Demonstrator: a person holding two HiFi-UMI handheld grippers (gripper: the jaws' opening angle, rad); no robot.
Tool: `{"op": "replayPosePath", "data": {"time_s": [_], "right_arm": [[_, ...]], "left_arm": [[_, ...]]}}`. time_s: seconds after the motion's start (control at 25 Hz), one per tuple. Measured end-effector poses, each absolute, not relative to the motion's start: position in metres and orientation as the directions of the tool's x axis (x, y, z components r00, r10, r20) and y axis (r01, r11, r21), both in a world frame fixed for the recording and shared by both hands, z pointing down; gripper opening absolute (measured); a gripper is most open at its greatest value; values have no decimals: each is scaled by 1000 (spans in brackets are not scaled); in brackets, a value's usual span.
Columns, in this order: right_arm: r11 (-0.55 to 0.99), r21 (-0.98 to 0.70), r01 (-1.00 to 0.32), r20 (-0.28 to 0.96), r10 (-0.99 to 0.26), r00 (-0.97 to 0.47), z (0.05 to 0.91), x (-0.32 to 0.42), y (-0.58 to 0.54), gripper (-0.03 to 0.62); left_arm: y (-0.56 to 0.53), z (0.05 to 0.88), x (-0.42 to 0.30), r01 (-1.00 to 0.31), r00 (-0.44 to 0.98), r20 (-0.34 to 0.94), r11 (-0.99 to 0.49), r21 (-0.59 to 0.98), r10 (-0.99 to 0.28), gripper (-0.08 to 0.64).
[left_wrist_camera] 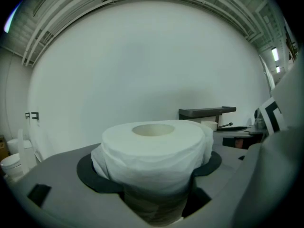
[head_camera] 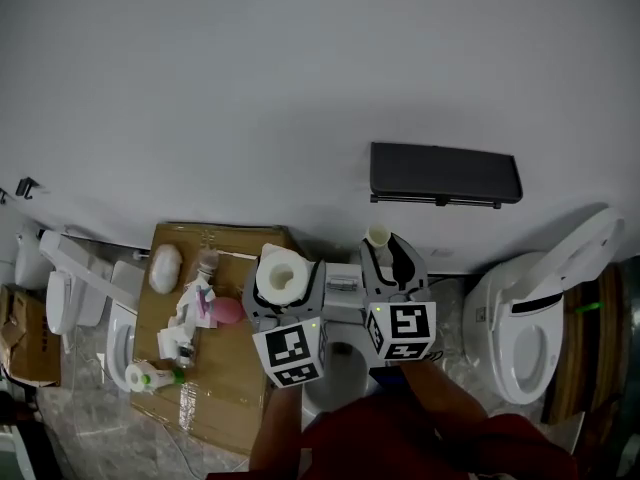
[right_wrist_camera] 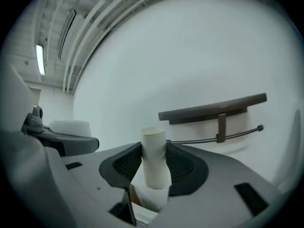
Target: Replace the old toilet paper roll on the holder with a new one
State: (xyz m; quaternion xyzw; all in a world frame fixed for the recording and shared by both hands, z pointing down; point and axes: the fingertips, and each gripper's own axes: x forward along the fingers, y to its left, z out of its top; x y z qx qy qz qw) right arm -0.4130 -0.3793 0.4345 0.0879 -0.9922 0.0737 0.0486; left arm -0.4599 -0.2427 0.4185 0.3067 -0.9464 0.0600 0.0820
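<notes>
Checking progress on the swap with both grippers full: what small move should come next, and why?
Probably carry the left gripper toward the wall holder. Its jaws grip the full roll, the holder's bar looks bare, and the right gripper holds the empty tube, so the old one seems to be off.

White wall (head_camera: 300,88), open toilet (head_camera: 525,333) at right, flat cardboard (head_camera: 235,393) on the floor at left, on it a white oval (head_camera: 165,268), a pink lump (head_camera: 229,311) (can't tell what), a green-capped bottle (head_camera: 148,376) lying down.
</notes>
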Motion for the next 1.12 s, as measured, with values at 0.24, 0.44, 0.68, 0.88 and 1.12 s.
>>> {"op": "replayPosePath", "data": {"time_s": [0.24,0.44,0.68,0.88,1.12], "right_arm": [[958,-29,-285,164,-276,-947,436,-370,-393,169],[954,-38,-299,159,-290,-944,439,-357,-404,169],[951,-49,-306,185,-292,-938,448,-349,-417,169],[951,-30,-306,181,-296,-938,448,-347,-426,169],[948,-26,-318,189,-308,-932,453,-346,-436,169]], "left_arm": [[-279,422,-446,-654,-749,192,755,-52,-635,433],[-299,425,-450,-669,-719,181,739,82,-671,433],[-311,462,-492,-474,-692,125,579,664,-711,433],[-326,474,-523,-344,-717,-4,348,872,-697,433],[-350,465,-555,-273,-753,-119,143,952,-647,433]]}}
